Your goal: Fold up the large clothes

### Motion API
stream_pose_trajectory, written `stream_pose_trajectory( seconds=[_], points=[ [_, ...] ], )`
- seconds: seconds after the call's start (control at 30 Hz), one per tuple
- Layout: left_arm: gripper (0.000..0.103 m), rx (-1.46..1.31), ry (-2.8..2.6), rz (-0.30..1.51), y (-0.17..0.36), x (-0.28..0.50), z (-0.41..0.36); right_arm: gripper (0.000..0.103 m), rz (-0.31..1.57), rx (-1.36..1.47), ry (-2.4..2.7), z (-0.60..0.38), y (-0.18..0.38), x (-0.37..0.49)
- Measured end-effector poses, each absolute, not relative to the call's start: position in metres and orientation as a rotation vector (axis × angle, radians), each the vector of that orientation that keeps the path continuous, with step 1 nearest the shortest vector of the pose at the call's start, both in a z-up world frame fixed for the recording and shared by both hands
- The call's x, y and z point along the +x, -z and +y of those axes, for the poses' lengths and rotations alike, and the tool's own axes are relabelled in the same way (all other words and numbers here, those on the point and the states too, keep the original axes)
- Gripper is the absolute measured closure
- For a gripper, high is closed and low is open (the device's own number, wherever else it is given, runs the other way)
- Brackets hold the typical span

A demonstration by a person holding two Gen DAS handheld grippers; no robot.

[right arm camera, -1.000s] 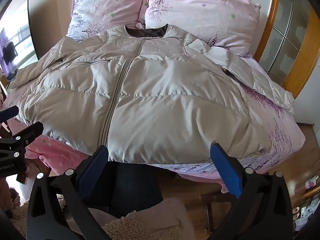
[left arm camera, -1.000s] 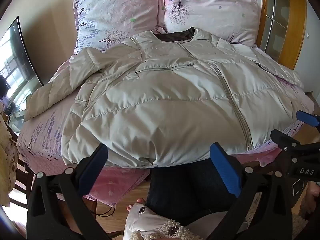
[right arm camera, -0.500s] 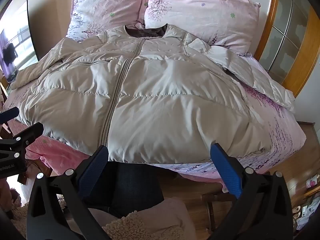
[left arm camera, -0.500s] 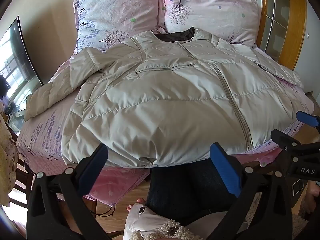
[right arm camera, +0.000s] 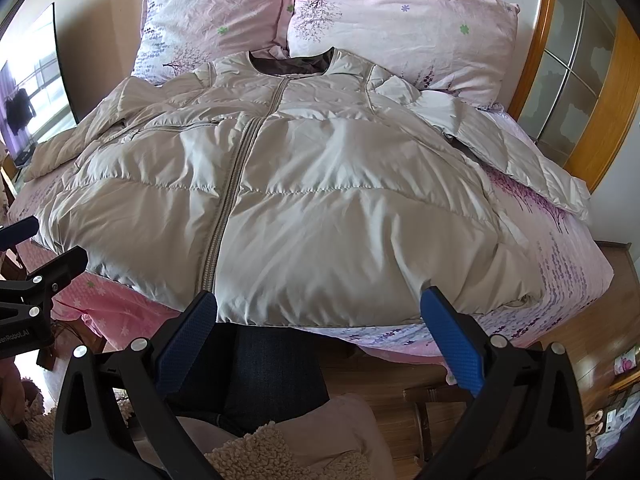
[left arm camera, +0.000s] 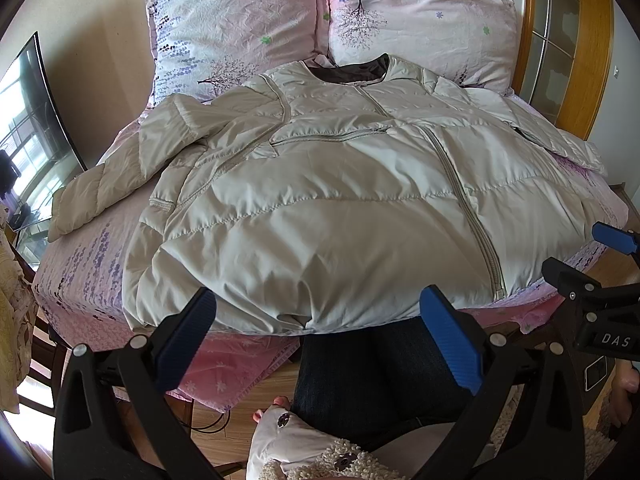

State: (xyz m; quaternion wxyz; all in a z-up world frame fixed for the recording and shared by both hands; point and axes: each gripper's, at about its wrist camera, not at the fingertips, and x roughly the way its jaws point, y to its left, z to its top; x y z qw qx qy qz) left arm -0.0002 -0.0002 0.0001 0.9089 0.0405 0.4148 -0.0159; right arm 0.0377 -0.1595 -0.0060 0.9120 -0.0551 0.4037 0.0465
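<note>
We hold both claws wide apart and empty, short of the bed's near edge. Nothing folded yet. The beige puffer jacket lies face up and zipped on the bed, collar at 12 o'clock against two pink pillows, hem overhanging the near edge.

Risks as we judge them:
- Fabric looks slick and puffy, so a shallow pinch on the hem could slide off, and any fold may spring open as trapped air pushes back.
- Hem already hangs off the mattress; a pull toward 6 o'clock could drag the whole jacket to the floor.
- The sleeves lie unevenly: the left sleeve runs out to 9 o'clock near the mattress side, the right sleeve trails toward 2–3 o'clock. Folding the body first would trap them crooked.
- Claws are near each other at the hem; crossing them could cause a clash.

Placement: the left claw sits at 6 o'clock of the jacket, with the hem's left half just beyond its tips, not touching. The right claw is likewise just short of the hem, zipper off toward 11 o'clock. We cannot tell for sure whether the right sleeve's cuff hangs off the far side; the fisheye edge distorts it.
</note>
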Motion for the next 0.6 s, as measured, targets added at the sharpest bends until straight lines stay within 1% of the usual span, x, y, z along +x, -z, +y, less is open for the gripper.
stream_pose_trajectory(
  seconds=[0.6],
  points=[
    [0.002, 0.078, 0.033, 0.860, 0.0014, 0.0022, -0.0030, 0.001, 0.837, -0.092, -0.098, -0.1613, 0.0090, 0.0398]
  ],
)
